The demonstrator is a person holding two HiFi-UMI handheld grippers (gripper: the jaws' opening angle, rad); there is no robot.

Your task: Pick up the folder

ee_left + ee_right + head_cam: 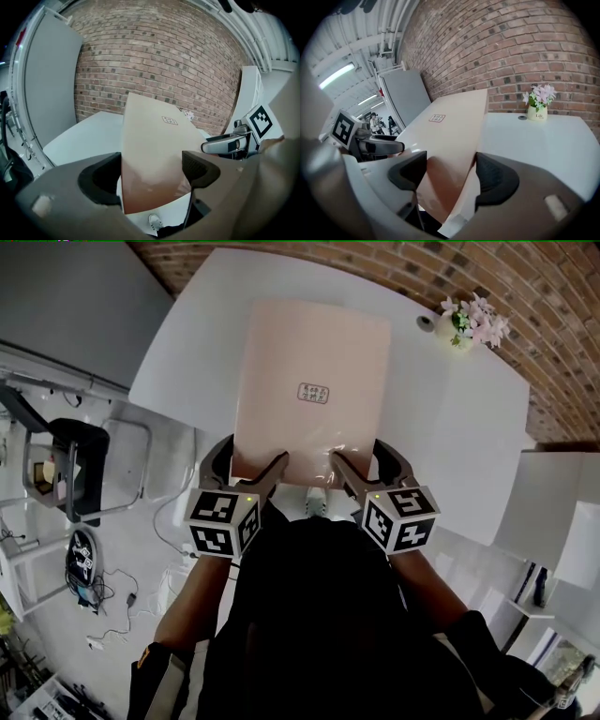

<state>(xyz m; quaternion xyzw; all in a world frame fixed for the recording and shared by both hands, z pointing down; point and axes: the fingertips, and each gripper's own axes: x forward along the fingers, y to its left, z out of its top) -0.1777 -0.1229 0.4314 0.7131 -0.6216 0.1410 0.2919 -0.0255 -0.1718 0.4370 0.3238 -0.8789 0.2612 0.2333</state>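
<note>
A pale pink folder (309,381) with a small printed label is held up, tilted, over the white table (450,427); its near edge reaches past the table's front edge. My left gripper (247,468) is shut on the folder's near left corner and my right gripper (361,468) on its near right corner. In the left gripper view the folder (154,150) fills the gap between the jaws of the left gripper (150,171). The right gripper view shows the same: the folder (450,131) sits between the dark pads of the right gripper (450,168).
A small pot of pink flowers (464,324) stands at the table's far right by the brick wall (525,277). A chair (75,465) and cables (84,563) are on the floor to the left. White shelves (553,512) stand to the right.
</note>
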